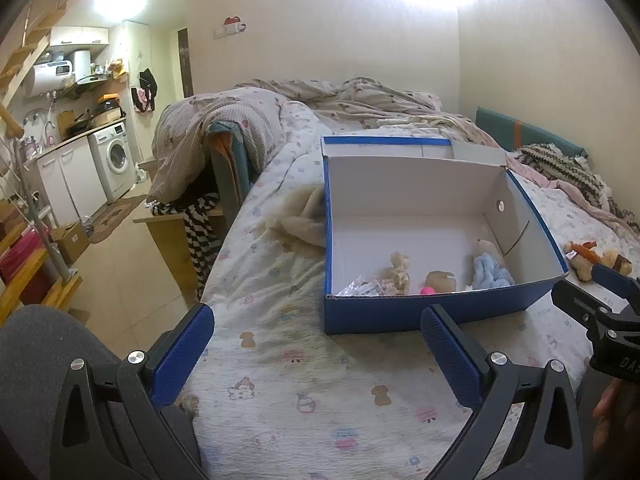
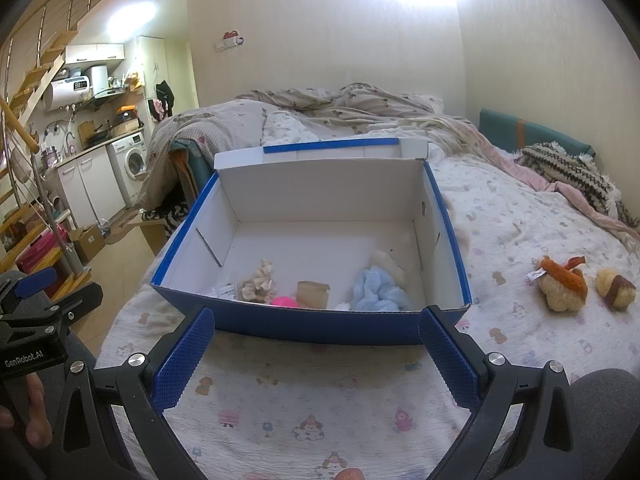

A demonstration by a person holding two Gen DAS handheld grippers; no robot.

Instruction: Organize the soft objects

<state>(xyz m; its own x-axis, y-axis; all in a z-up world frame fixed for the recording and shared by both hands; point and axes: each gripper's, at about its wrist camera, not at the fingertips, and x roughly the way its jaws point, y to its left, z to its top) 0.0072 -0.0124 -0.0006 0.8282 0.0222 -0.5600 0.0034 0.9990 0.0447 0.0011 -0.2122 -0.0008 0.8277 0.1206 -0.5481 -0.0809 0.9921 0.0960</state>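
blue box (image 2: 312, 326) holds light-blue plush (image 2: 378, 290), pink ball (image 2: 284, 301); both grippers (image 1: 318, 350) (image 2: 316, 354) wide open, empty.

both jaws gape empty: left hand-held gripper (image 1: 318, 350), right hand-held gripper (image 2: 316, 352) (side by side).

Box (image 2: 312, 326) near wall hides lower parts of pink ball (image 2: 284, 302), blue plush (image 2: 378, 290), beige plush (image 2: 260, 282); cream plush (image 1: 302, 220) partly behind box's left wall; label print on packet (image 1: 360, 289) too small to read; right gripper (image 1: 600, 312) cut off by frame edge.
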